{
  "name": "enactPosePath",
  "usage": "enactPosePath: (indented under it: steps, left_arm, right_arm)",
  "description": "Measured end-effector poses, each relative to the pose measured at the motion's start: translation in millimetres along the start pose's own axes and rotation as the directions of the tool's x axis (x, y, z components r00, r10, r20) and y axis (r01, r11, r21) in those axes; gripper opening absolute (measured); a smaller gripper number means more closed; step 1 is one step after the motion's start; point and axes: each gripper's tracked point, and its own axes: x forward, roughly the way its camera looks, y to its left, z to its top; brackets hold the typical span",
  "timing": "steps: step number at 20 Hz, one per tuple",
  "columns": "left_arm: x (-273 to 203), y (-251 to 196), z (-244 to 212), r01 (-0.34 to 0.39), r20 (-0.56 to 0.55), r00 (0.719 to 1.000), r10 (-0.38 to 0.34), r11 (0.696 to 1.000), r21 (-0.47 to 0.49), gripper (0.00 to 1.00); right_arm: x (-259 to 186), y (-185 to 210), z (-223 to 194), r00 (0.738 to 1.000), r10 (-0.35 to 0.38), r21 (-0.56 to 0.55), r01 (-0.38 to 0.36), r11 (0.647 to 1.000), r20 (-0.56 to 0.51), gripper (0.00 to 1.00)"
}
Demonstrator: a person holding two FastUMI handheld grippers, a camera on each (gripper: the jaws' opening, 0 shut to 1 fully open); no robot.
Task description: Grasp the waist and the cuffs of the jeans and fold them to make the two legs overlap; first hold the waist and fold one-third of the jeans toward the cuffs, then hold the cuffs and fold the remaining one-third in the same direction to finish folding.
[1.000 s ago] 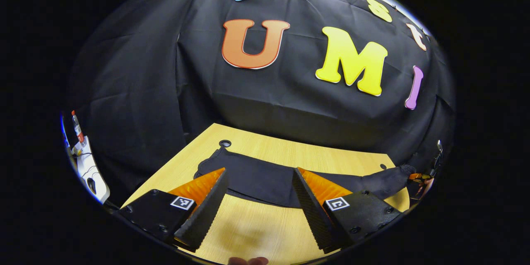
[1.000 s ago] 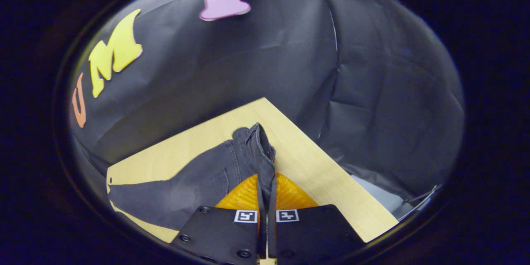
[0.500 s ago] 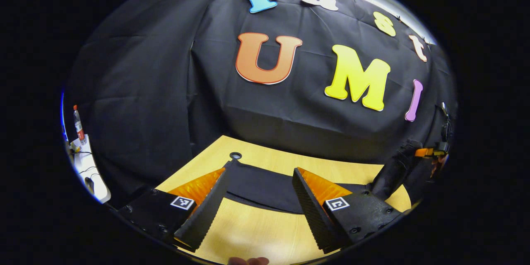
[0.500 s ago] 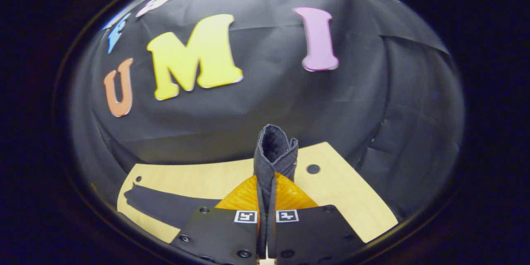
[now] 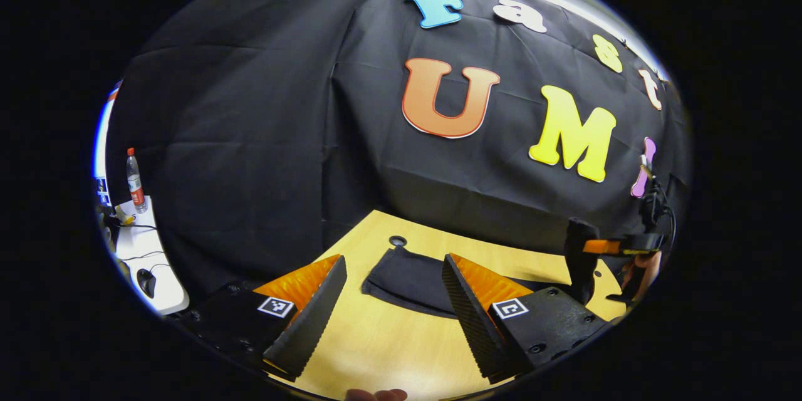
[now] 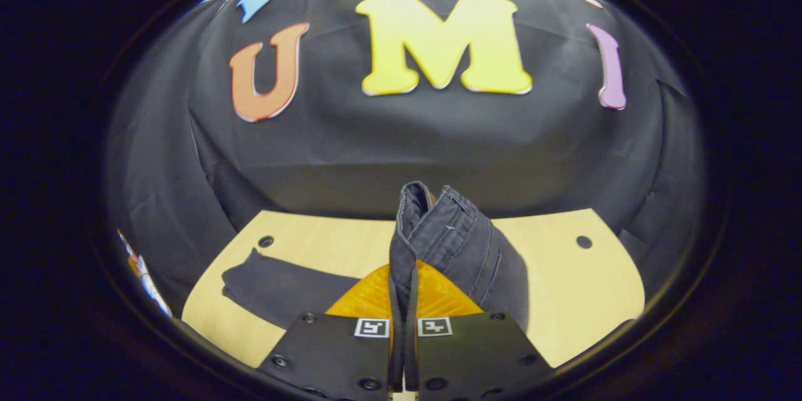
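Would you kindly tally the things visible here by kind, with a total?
Jeans: 1
Grippers, left gripper and right gripper: 2
Table: 1
Bottle: 1
Computer mouse: 1
Total: 6

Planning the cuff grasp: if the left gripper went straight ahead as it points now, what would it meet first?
Probably the jeans' cuff end, lying flat on the table just ahead between the open left gripper fingers; depth is uncertain.
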Motion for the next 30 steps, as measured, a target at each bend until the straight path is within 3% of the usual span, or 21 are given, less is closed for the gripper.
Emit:
enactPosePath:
  steps: [3,9,12,14,15,17,19,21,24,28,30]
  left_arm:
    - [0.3,17.1,-0.8,-0.021,-0.011,1.0,0.021,1.0,-0.002,0.99]
    - [1.0,43.2,-15.6,-0.053,-0.05,0.997,0.052,0.998,-0.015,0.99]
    - [2.4,43.3,-18.7,-0.05,-0.062,0.997,0.048,0.998,-0.031,0.99]
    - [1.5,42.1,-18.6,-0.047,-0.061,0.997,0.045,0.998,-0.032,0.99]
    - [2.7,43.4,-19.1,-0.048,-0.06,0.997,0.046,0.998,-0.031,0.99]
    - [2.9,45.5,-19.5,-0.052,-0.059,0.997,0.05,0.998,-0.033,1.0]
    - [6.8,45.6,-19.6,-0.046,-0.055,0.998,0.044,0.998,-0.048,0.99]
    - [18.4,33.2,-26.6,-0.005,-0.077,0.997,-0.007,0.988,-0.157,0.98]
    - [50.0,16.7,-57.7,0.046,-0.132,0.985,-0.109,0.913,-0.405,0.99]
    - [95.8,11.2,-106.6,0.001,-0.211,0.962,-0.174,0.776,-0.631,0.99]
    - [119.6,1.9,-113.9,-0.001,-0.203,0.956,-0.211,0.691,-0.722,0.99]
  right_arm:
    - [37.7,33.8,-53.1,0.997,-0.013,-0.091,0.006,0.996,-0.075,0.02]
    - [78.1,57.3,-129.9,0.983,-0.068,-0.262,0.021,0.965,-0.172,0.0]
    - [77.9,62.9,-135.1,0.98,-0.026,-0.268,-0.028,0.963,-0.197,0.17]
    - [71.8,68.3,-124.3,0.98,0.016,-0.188,-0.054,0.981,-0.198,0.25]
    - [68.9,68.0,-117.9,0.982,0.031,-0.152,-0.061,0.987,-0.188,0.37]
    - [54.7,64.1,-105.5,0.984,0.047,-0.129,-0.069,0.989,-0.172,0.46]
    - [32.6,61.9,-90.6,0.986,0.075,-0.117,-0.093,0.989,-0.148,0.5]
    - [5.8,57.1,-72.4,0.989,0.104,-0.123,-0.117,0.986,-0.108,0.55]
    - [-34.2,32.1,-50.8,0.992,0.111,-0.156,-0.118,0.981,-0.052,1.0]
    - [-83.8,-14.6,-28.7,0.997,0.079,-0.197,-0.079,0.977,-0.007,0.99]
    - [-105.9,-34.6,-19.1,0.997,0.075,-0.207,-0.072,0.976,0.01,0.98]
